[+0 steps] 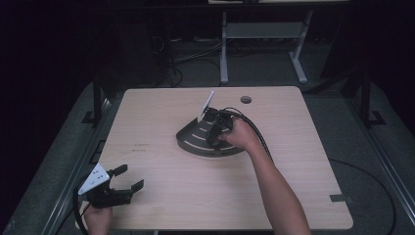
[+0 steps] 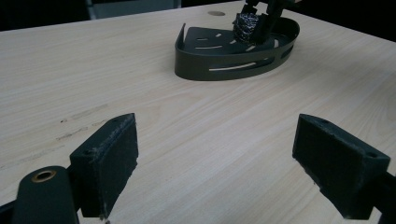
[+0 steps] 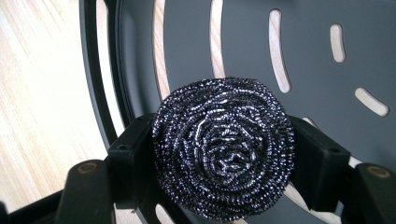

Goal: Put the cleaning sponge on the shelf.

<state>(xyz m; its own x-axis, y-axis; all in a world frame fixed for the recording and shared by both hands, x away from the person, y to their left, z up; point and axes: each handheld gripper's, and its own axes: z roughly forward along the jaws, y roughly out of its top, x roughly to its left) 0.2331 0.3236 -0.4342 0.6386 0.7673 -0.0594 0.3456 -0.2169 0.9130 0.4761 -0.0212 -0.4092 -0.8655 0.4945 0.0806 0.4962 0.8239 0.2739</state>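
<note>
The right tongs (image 3: pixel 223 163) clamp a steel-wool scourer (image 3: pixel 224 151) low over the slotted black tray (image 1: pixel 193 139) near the surface's far edge. Placing seems underway; next, lower it and release. The left tongs (image 1: pixel 128 177) rest open near the front-left corner.

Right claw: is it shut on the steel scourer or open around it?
Shut on it. The right claw has both pads against the steel scourer's sides, above the black slotted tray.
</note>
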